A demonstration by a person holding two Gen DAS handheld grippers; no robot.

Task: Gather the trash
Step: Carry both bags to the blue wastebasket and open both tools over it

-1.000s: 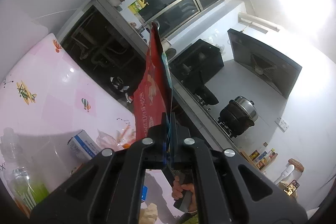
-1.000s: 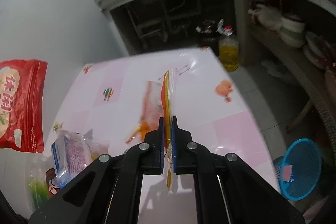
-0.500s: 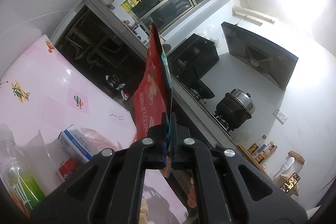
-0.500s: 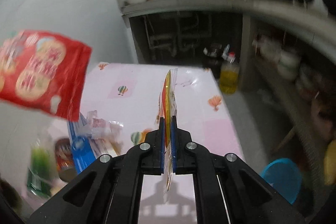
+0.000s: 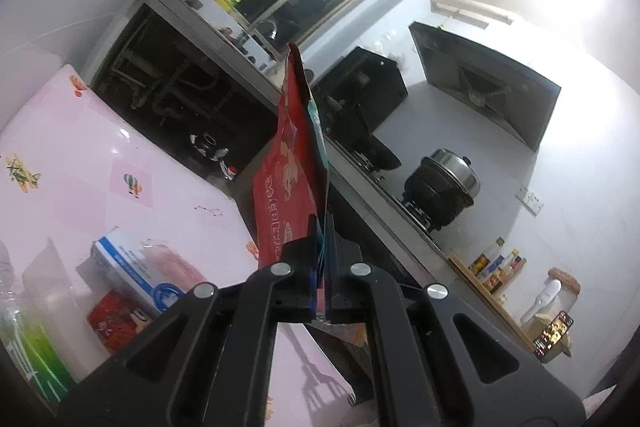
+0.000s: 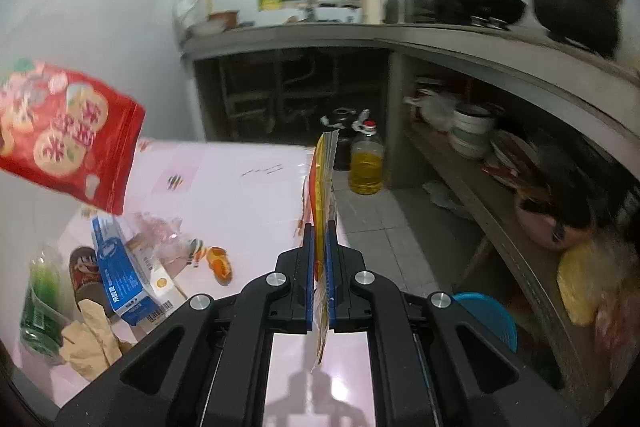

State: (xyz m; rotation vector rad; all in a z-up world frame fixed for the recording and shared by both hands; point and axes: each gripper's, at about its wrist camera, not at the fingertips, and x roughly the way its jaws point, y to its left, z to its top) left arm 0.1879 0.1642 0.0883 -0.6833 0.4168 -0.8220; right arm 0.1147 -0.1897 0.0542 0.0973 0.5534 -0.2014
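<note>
Two wrappers are off the worktop (image 6: 240,195) at once: your left tongs (image 5: 322,251) are clamped on the red snack bag (image 5: 288,179), which stands up edge-on from between the pads, and your right tongs (image 6: 319,255) are pinched on a thin yellow wrapper (image 6: 323,179), also edge-on and upright. In the right wrist view the red snack bag hangs in the air at the far left, above the pink worktop. More litter lies on that worktop below it: a blue and white box (image 6: 120,275), a clear crinkled wrapper (image 6: 164,231), a green bottle (image 6: 38,307) and crumpled brown paper (image 6: 90,343). A blue basket (image 6: 486,319) sits on the floor to the right of the worktop, partly hidden behind your right tongs.
</note>
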